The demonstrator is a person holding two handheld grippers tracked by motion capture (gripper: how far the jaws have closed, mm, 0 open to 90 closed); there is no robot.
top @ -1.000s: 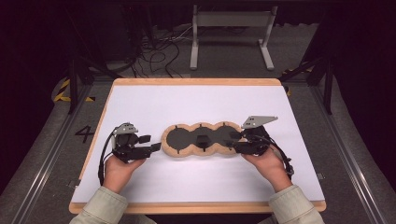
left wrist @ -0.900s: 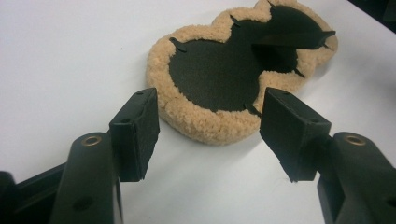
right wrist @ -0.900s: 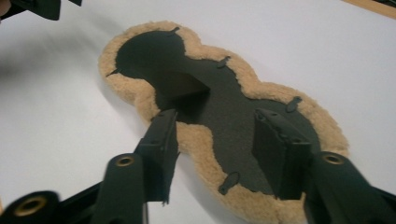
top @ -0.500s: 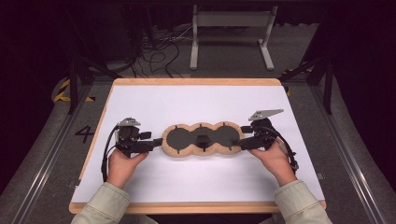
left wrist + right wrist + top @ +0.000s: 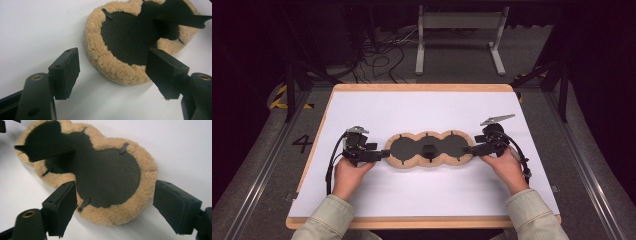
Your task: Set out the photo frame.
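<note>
The white-covered worktop with a pale wooden edge [image 5: 362, 88] carries one thing at its middle: a flat three-lobed pad with a tan fleece rim and a black centre [image 5: 428, 149], lying long side across the worktop between the two hands. Small black tabs stick out around its dark centre, and a black flap [image 5: 42, 150] stands up from the middle lobe.

The left gripper [image 5: 379, 155], black and held in the person's left hand [image 5: 348, 172], points at the pad's left end. Its fingers [image 5: 66, 70] stand wide apart and have just been opening; in the left gripper view the fleece rim of the end lobe lies just ahead, partly between them, and no pad presses on it.

The right gripper [image 5: 468, 150], held in the right hand [image 5: 507, 167] and topped by a grey three-cornered plate, points at the pad's right end. Its fingers [image 5: 61, 205] also stand wide and have just been opening; the right lobe lies between them, its rim close to the left finger, nothing gripped.

Beyond the worktop lie a grey metal stand [image 5: 459, 30] and loose black cables [image 5: 377, 55] on the dark floor. Nothing stands between either gripper and the pad.
</note>
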